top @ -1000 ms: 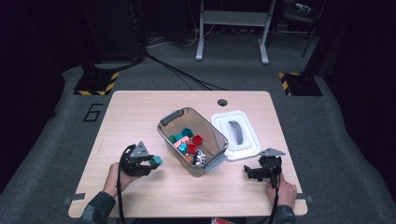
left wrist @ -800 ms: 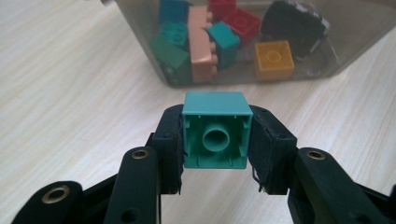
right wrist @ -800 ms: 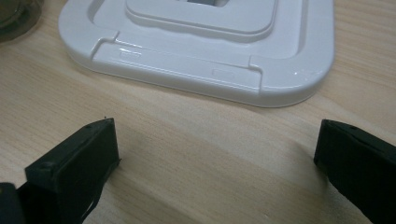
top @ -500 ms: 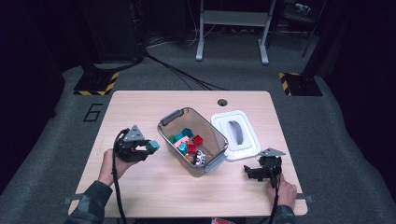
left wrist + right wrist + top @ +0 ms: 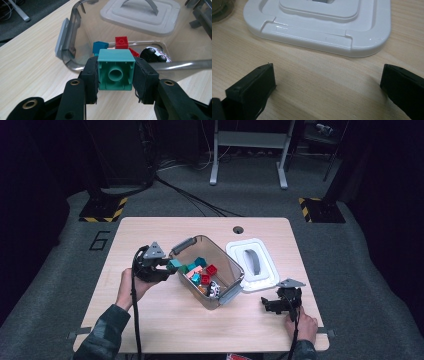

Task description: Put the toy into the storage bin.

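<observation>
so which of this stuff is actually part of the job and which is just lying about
Part of the job:
- teal block, clamped in the left hand-held gripper
- clear bin it is held beside
- blocks in the bin, such as the red block

Lying about:
- white lid on the table, right of the bin
- right hand-held gripper, open and empty in front of the lid
- toy car in the bin

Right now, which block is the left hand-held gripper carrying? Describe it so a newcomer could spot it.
Start at the clear plastic bin in the middle of the wooden table; just off its left rim hangs the left hand-held gripper. Clamped between its black jaws is a teal block, hollow underside toward the camera. Unlike the red, blue and orange blocks lying in the bin, it is outside it and off the table.
</observation>
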A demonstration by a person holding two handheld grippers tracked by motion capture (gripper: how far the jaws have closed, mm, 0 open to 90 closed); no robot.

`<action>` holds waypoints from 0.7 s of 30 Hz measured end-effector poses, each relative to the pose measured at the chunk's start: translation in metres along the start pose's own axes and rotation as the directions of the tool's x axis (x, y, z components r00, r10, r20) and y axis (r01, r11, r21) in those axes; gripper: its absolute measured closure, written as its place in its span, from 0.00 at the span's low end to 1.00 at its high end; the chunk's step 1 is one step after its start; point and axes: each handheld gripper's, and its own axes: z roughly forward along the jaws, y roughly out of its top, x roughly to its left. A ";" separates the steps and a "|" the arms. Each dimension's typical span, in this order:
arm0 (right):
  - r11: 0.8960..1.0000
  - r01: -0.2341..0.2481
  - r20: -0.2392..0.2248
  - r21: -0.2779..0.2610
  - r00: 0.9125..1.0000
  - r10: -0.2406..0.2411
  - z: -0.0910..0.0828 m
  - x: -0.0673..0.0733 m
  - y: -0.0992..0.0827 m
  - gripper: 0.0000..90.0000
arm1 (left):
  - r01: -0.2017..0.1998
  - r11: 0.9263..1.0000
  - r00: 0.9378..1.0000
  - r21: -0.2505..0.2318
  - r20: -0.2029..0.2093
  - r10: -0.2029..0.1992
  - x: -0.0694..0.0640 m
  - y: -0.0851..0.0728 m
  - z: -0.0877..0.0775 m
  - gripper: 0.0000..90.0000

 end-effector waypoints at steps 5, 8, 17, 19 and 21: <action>1.000 0.000 0.000 -0.001 1.000 0.000 0.000 0.000 0.000 0.00 | -0.001 1.000 1.000 0.014 0.014 0.000 -0.004 0.010 0.012 0.65; 1.000 0.001 -0.002 0.003 1.000 -0.001 0.000 0.000 0.000 0.00 | 0.013 1.000 1.000 0.013 0.020 -0.013 -0.008 0.014 0.020 0.65; 1.000 0.001 -0.001 0.004 1.000 -0.001 0.000 0.000 0.000 0.00 | 0.021 0.998 0.999 0.051 0.047 -0.023 -0.016 0.020 0.040 0.65; 1.000 0.001 0.000 0.002 1.000 -0.001 0.000 0.000 0.000 0.00 | 0.023 0.998 0.998 0.062 0.050 -0.026 -0.017 0.019 0.043 0.65; 1.000 0.001 -0.002 0.004 1.000 -0.001 0.000 0.000 0.000 0.00 | 0.024 0.997 0.998 0.079 0.054 -0.029 -0.018 0.019 0.046 0.65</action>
